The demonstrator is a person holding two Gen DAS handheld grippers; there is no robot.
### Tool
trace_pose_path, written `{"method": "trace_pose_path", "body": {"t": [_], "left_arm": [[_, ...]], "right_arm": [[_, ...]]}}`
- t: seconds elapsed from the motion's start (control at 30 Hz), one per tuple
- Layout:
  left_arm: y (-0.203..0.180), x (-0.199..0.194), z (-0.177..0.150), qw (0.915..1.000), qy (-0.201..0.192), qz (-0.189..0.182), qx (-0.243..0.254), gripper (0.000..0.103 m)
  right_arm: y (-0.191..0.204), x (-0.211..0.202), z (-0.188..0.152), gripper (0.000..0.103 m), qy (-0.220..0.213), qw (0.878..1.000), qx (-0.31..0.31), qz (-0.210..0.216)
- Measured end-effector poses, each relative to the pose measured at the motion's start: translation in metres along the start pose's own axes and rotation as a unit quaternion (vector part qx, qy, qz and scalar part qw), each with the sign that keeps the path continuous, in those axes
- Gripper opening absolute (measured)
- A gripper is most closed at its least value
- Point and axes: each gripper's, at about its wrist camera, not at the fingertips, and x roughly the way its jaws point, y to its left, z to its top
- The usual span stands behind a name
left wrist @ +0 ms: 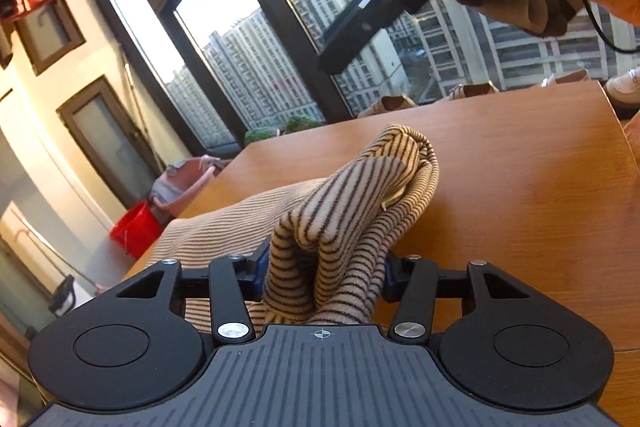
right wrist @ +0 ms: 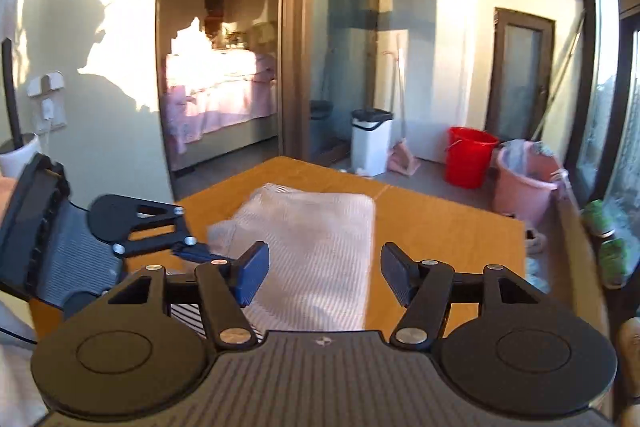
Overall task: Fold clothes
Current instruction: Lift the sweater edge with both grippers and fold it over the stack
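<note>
Mid-fold on a wooden table (left wrist: 520, 167): striped garment (left wrist: 344, 211) partly doubled over, one bunched end clamped in the left gripper (left wrist: 324, 275), the rest lying flat. Right gripper (right wrist: 324, 275) spread wide, holding nothing, above the cloth. Further folding and smoothing seemingly left.

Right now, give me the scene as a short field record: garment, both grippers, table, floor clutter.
garment: striped garment, partly folded, lying on the table
left gripper: closed on a bunched fold of the striped garment
right gripper: open, nothing between the fingers, held above the garment
table: wooden table, bare beyond the garment
floor clutter: red bucket, pink basin, white bin
</note>
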Motion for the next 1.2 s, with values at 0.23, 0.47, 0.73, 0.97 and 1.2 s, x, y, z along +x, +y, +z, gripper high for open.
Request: {"method": "trace_pose_path", "body": {"t": [0.23, 0.47, 0.73, 0.97, 1.2], "left_arm": [[0.086, -0.021, -0.015, 0.9708, -0.028, -0.054, -0.232, 0.051], [0.119, -0.022, -0.037, 0.9511, -0.016, -0.056, -0.304, 0.057], [0.107, -0.037, -0.041, 0.9514, 0.039, -0.071, -0.297, 0.055], [0.118, -0.082, -0.014, 0.9173, -0.008, -0.183, -0.353, 0.055], [0.148, -0.051, -0.013, 0.8985, -0.039, -0.158, -0.407, 0.067]], "right_arm": [[0.016, 0.01, -0.045, 0.07, 0.035, 0.994, -0.1, -0.039], [0.075, 0.059, -0.041, 0.064, -0.017, 0.982, -0.188, -0.022], [0.113, 0.076, -0.026, 0.022, 0.049, 0.971, -0.224, 0.066], [0.09, -0.005, 0.021, 0.02, 0.113, 0.973, -0.027, 0.198], [0.023, -0.003, 0.055, 0.02, -0.006, 0.974, 0.113, 0.196]]}}
